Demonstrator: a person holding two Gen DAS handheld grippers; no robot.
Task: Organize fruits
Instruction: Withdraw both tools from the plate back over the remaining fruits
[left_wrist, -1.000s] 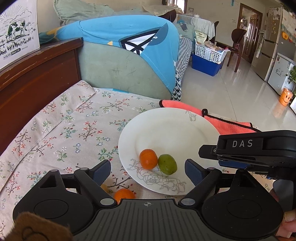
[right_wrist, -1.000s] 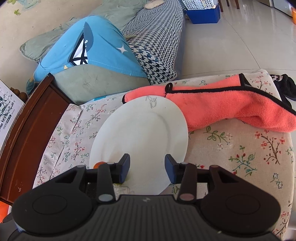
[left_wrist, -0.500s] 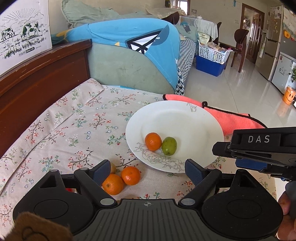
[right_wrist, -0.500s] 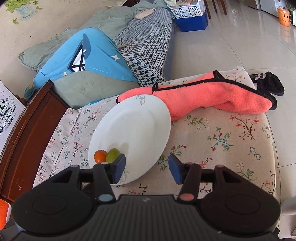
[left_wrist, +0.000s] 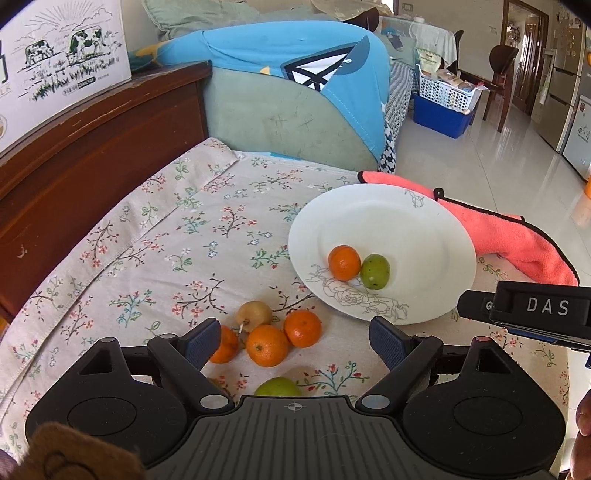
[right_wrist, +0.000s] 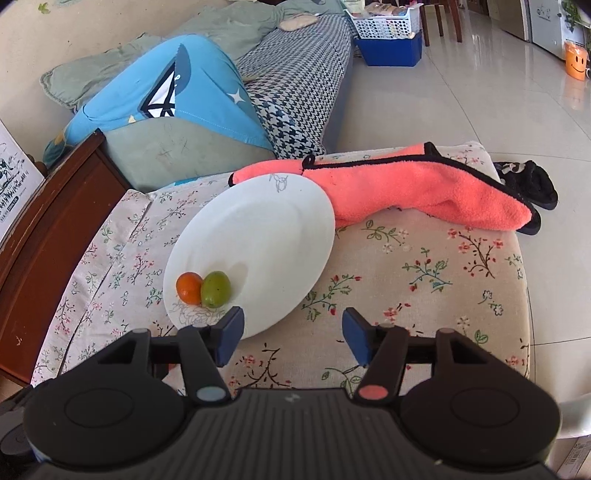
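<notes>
An orange (left_wrist: 344, 262) and a green fruit (left_wrist: 375, 271) touched on the white plate (left_wrist: 388, 221), whose far rim overlapped a pink towel (right_wrist: 424, 188). Loose oranges (left_wrist: 266, 345) and a pear (left_wrist: 253, 315) clustered on bare floral cloth (left_wrist: 166, 236) — broad open space leftward. The right gripper (right_wrist: 291, 332), lettered "DAS", was opening, empty; the left gripper (left_wrist: 293, 341) stood wide, gripping nothing.

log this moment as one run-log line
plate: orange, green fruit | left gripper: open, empty | right gripper: opening, empty
</notes>
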